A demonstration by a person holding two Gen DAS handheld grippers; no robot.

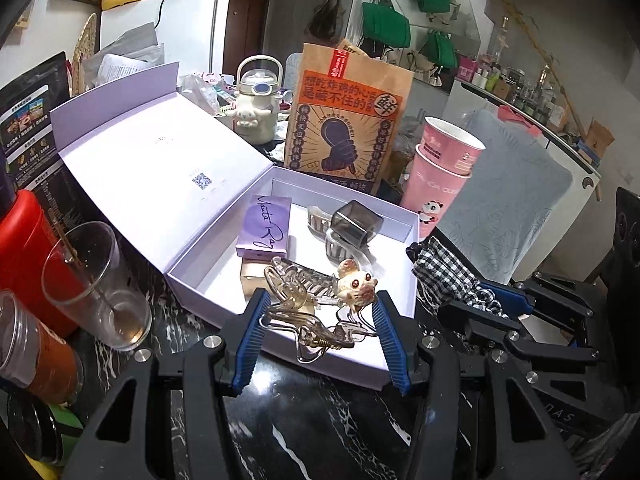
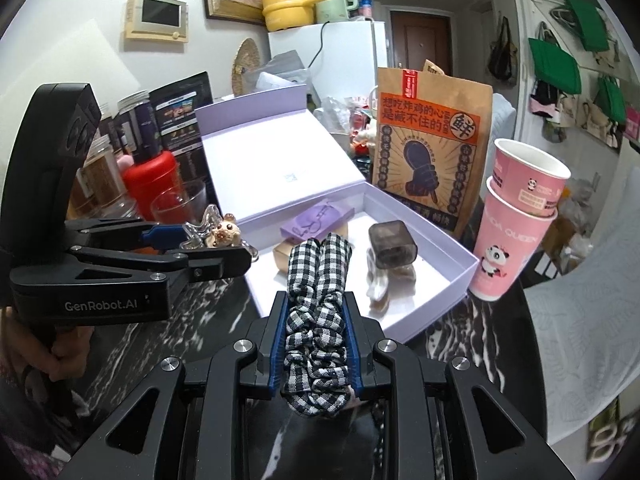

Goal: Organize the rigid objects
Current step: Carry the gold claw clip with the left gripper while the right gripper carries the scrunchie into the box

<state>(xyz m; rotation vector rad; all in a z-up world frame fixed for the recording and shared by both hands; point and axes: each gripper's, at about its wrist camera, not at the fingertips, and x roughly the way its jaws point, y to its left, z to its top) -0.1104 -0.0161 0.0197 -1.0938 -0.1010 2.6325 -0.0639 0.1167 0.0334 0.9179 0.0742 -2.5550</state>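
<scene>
the left gripper [image 1: 320, 332] has its blue pads clamped on a clear hair claw clip [image 1: 308, 308], one pad on each side, with a small cream bear charm [image 1: 356, 282] fixed at the clip's far end. the clip hangs over the near edge of the open lilac box [image 1: 404, 220]. it looks light and stiff, with a slick plastic shell and thin teeth that could snap, so a hold across the thick spine near the spring seems safer than one on the teeth (the charm is a lump that could tip it).

the right gripper [image 2: 318, 336] has its fingers drawn tight on a black-and-white checked scrunchie [image 2: 318, 308], which is squeezed into a narrow roll and sticks out past the fingertips toward the box. that one is soft and will give, so it is hard to drop but easy to snag.

inside the box lie a purple card box [image 1: 264, 228], a smoky square clip [image 1: 356, 224] and a pale clip [image 2: 378, 284] under it, with bare white floor at the near side. around the box stand stacked pink paper cups [image 2: 516, 220], a brown paper bag [image 2: 432, 148], an empty glass [image 1: 96, 284] and a red jar [image 2: 152, 184] on the dark marble table [image 1: 304, 432].
</scene>
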